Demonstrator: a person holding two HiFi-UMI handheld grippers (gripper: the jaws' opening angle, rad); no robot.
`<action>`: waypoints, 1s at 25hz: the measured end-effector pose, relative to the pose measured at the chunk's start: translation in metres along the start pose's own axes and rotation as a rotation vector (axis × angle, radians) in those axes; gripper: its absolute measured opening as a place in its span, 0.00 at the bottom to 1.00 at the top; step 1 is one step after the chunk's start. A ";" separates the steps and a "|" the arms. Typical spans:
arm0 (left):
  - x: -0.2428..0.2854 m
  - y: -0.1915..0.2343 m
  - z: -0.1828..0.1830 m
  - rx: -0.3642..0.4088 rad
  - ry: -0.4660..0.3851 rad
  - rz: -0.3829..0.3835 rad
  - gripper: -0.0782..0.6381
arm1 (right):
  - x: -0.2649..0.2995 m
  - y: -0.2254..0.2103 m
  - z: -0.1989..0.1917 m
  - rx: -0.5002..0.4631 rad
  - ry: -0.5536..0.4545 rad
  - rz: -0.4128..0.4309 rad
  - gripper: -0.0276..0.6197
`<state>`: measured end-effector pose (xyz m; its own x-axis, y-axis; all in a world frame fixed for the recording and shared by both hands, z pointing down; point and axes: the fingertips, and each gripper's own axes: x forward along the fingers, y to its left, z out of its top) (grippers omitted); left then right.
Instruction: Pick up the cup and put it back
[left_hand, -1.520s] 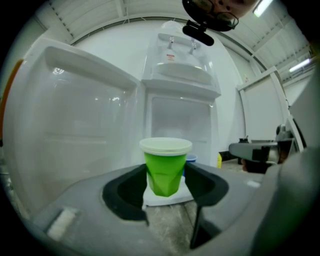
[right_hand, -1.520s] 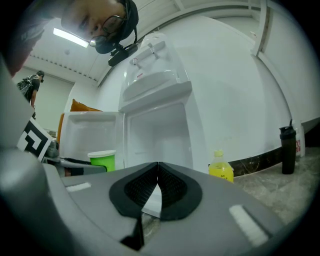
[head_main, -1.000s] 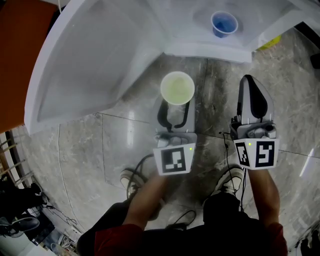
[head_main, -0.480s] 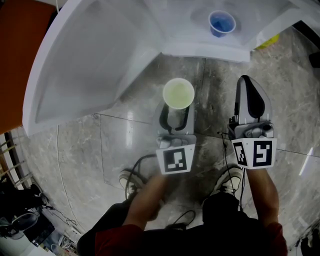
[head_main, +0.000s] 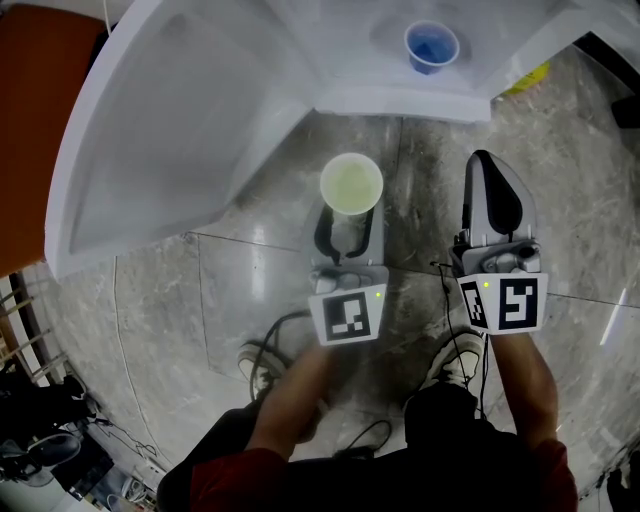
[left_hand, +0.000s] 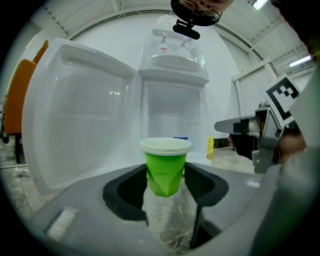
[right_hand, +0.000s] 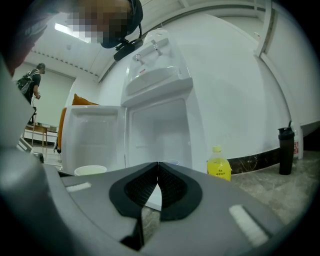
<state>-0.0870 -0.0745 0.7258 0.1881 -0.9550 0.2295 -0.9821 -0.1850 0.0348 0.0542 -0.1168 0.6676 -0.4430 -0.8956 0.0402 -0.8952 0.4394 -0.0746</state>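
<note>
My left gripper (head_main: 349, 218) is shut on a green cup (head_main: 351, 185) with a white rim and carries it upright above the marble floor, just in front of the open white fridge (head_main: 400, 100). In the left gripper view the cup (left_hand: 165, 172) sits between the dark pads, its wall dented by the grip of the left gripper (left_hand: 165, 187). My right gripper (head_main: 489, 168) hangs to the right of it, jaws closed with nothing between them; the right gripper view shows the right gripper (right_hand: 158, 167) with its pads touching. A blue cup (head_main: 431, 46) stands inside the fridge.
The fridge door (head_main: 180, 130) is swung open to the left. A yellow bottle (right_hand: 218, 165) stands on the floor to the right of the fridge, a black bottle (right_hand: 285, 150) farther right by the wall. Something orange (head_main: 40, 100) stands behind the door.
The left gripper with the green cup has drawn slightly back from the fridge. The right gripper has kept its place.
</note>
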 end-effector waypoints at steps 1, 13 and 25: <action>0.001 -0.001 0.002 0.000 -0.006 -0.001 0.44 | 0.000 0.000 0.000 0.000 0.000 0.000 0.04; 0.028 0.000 0.009 -0.014 -0.013 -0.025 0.44 | -0.003 -0.006 -0.002 -0.003 0.003 -0.006 0.04; 0.076 0.000 0.036 0.033 -0.069 -0.060 0.44 | -0.002 -0.015 -0.008 0.009 0.008 -0.018 0.04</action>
<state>-0.0726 -0.1552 0.7077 0.2476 -0.9555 0.1604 -0.9685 -0.2487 0.0136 0.0678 -0.1211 0.6765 -0.4273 -0.9027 0.0498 -0.9025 0.4227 -0.0823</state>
